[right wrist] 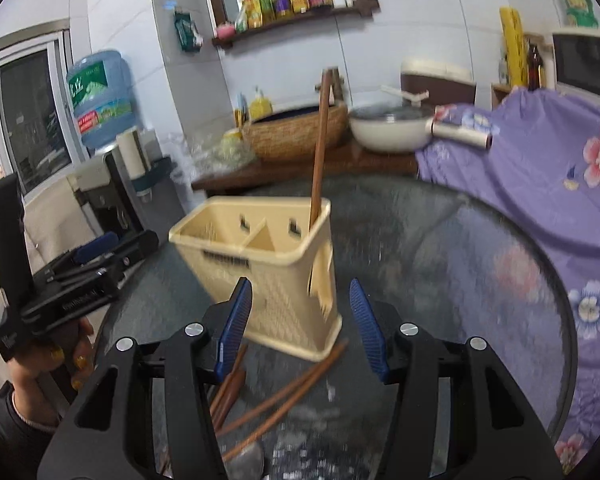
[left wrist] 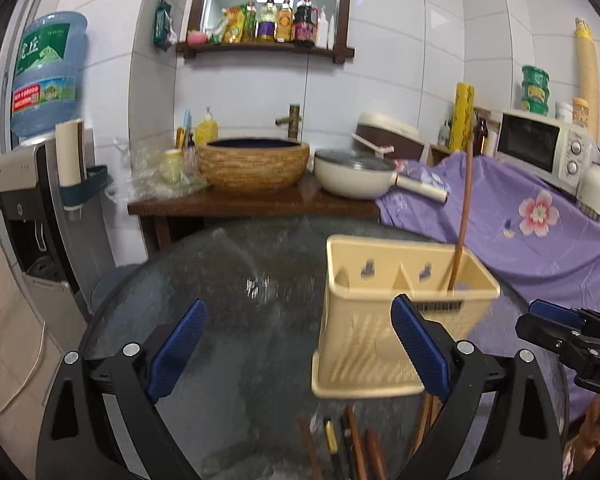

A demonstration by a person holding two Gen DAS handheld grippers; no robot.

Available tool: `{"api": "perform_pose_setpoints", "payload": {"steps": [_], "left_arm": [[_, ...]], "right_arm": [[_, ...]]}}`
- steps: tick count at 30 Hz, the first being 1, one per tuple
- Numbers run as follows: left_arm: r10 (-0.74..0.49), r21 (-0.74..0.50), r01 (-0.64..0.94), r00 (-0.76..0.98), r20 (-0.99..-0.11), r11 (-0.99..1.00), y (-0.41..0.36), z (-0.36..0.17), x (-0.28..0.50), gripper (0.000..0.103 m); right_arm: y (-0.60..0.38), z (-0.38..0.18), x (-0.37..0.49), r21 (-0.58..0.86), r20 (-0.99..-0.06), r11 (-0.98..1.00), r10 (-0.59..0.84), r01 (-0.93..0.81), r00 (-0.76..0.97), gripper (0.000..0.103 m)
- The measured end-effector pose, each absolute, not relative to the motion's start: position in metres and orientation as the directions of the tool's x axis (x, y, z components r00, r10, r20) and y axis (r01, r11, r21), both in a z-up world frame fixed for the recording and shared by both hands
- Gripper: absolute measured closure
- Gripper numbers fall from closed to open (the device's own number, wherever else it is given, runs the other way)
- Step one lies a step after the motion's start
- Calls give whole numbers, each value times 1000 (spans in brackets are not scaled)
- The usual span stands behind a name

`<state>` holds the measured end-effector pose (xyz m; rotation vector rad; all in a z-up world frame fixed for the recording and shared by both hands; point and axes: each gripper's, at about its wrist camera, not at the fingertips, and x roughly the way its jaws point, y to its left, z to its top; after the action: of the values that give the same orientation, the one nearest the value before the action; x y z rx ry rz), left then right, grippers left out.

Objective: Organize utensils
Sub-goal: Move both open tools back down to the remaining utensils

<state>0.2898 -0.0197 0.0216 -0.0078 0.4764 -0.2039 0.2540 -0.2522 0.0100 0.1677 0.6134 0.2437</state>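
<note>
A beige plastic utensil holder [left wrist: 356,340] [right wrist: 272,272] with two compartments stands on the round glass table [left wrist: 240,280] [right wrist: 440,280]. One brown chopstick [left wrist: 463,216] [right wrist: 320,152] stands upright in its right compartment. Several loose wooden chopsticks and utensils [left wrist: 354,440] [right wrist: 284,392] lie on the glass in front of the holder. My left gripper [left wrist: 299,302] [right wrist: 100,256] is open wide, its right finger in front of the holder's front wall. My right gripper [right wrist: 300,282] [left wrist: 560,332] is open just short of the holder, above the loose chopsticks, with nothing between its pads.
Behind the table a wooden counter carries a woven basin [left wrist: 254,166] and a white pan [left wrist: 352,178]. A purple floral cloth [left wrist: 520,232] covers the surface on the right, with a microwave [left wrist: 540,148] on it. A water dispenser [left wrist: 48,76] stands at the left.
</note>
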Motion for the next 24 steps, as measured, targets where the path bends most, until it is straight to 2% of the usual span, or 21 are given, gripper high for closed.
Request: {"api": "perform_pose_setpoints", "payload": {"steps": [7,14,20,24], "left_arm": [[-200,-47,208,812,-549,977,-2,-14,262,12],[-206,-54,218,772,-601,974,7,-39,247,15],[-225,-64,241,731,-644,968,7,-53,242,31],[-224,-91,224,687,-692,970,11,-64,252,47]], "right_arm": [[-233,-36,226,222,-665,947,320,-230,675,51],[-232,-67,213,252,-704,948,317,-193,636,51],[-241,-79,212,264,-725,952,300,-152,620,51],[-246,-81,218,261,-736,957,283,-127,615,51]]}}
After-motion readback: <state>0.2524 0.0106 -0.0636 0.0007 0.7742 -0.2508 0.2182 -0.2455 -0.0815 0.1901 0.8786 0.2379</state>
